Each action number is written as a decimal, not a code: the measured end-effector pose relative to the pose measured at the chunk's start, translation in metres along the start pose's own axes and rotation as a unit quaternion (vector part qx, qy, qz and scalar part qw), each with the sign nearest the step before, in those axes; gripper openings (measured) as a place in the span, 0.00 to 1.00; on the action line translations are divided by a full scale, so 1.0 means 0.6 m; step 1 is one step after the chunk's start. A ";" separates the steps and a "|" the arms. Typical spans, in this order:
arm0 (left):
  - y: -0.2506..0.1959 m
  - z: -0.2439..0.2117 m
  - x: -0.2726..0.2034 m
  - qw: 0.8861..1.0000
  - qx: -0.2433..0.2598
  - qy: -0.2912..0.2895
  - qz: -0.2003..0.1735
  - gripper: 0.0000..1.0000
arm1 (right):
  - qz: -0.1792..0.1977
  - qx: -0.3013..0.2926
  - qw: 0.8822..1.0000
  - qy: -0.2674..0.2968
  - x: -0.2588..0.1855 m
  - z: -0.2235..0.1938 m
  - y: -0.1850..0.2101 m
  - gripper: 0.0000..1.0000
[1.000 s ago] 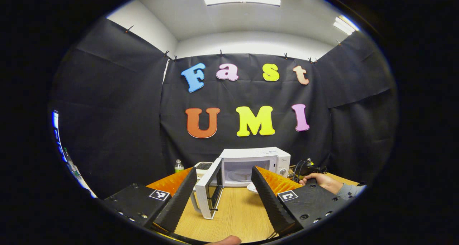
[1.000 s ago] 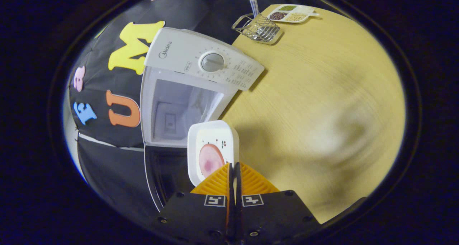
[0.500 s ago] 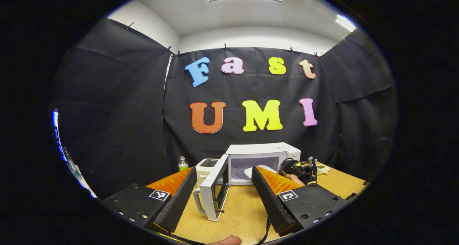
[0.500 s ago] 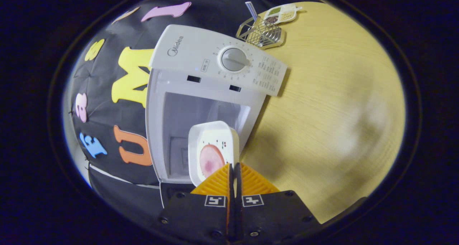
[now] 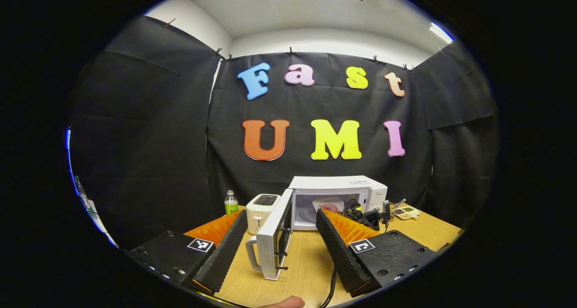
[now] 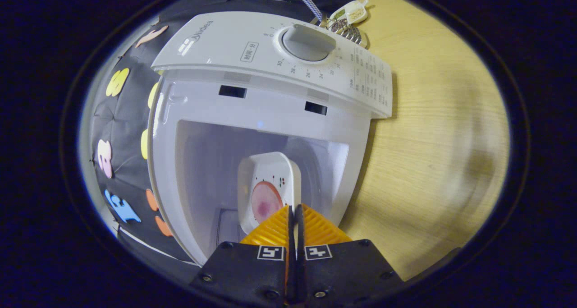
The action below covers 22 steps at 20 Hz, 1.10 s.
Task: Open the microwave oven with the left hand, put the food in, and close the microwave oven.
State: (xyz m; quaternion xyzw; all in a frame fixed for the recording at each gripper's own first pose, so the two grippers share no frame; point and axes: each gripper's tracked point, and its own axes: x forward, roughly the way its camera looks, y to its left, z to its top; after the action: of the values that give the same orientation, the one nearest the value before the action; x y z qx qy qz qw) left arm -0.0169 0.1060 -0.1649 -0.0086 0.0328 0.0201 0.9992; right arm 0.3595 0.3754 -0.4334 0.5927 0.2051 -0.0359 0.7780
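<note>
The microwave oven (image 6: 252, 132) is standing on the counter (image 6: 432, 141) with its cavity facing the right tool (image 6: 295, 218), and its door (image 5: 275, 240) is hanging swung out, lying directly between the fingers of the left tool (image 5: 281, 236), which is gaping wide and gripping nothing. The right tool is clamping narrowly on the near rim of a white square plate (image 6: 270, 186) carrying a round pink slice of food (image 6: 266, 202). The plate is reaching straight ahead into the cavity mouth, so the right tool is the nearer one, and I judge the setting-down is coming next.
</note>
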 end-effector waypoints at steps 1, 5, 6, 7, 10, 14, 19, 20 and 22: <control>0.004 -0.010 0.006 1.000 0.001 0.005 0.000 0.93 | -0.003 -0.006 1.000 -0.005 0.011 0.001 -0.001 0.04; 0.017 -0.032 0.019 1.000 -0.006 0.018 0.002 0.93 | -0.015 -0.028 0.999 -0.007 0.043 -0.007 -0.008 0.05; 0.017 -0.038 0.023 1.000 -0.014 0.022 0.001 0.93 | -0.017 -0.040 0.999 -0.010 0.048 -0.009 -0.011 0.07; 0.014 -0.043 0.023 0.999 -0.022 0.025 -0.003 0.93 | -0.021 -0.052 0.998 -0.010 0.053 -0.012 -0.017 0.07; 0.021 -0.043 0.019 0.999 -0.029 0.024 -0.006 0.93 | -0.014 -0.064 0.998 -0.013 0.059 -0.015 -0.014 0.09; 0.032 -0.045 0.019 0.999 -0.034 0.022 0.002 0.93 | -0.009 -0.092 0.995 -0.020 0.055 -0.014 -0.011 0.13; 0.017 -0.037 0.004 0.999 -0.037 0.010 -0.023 0.93 | 0.015 -0.135 0.990 -0.022 0.042 -0.002 0.014 0.36; 0.013 -0.032 0.000 0.999 -0.039 0.007 -0.028 0.94 | 0.019 -0.144 0.989 -0.019 0.033 -0.002 0.018 0.55; 0.008 -0.025 -0.008 0.998 -0.043 0.001 -0.037 0.94 | 0.016 -0.181 0.983 -0.013 0.019 -0.012 0.021 0.93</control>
State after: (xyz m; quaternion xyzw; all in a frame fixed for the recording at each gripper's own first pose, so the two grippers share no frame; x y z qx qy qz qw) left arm -0.0227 0.1101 -0.1797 -0.0524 0.0328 -0.0153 0.9980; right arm 0.3717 0.3876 -0.4277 0.4452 0.1886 0.0066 0.8753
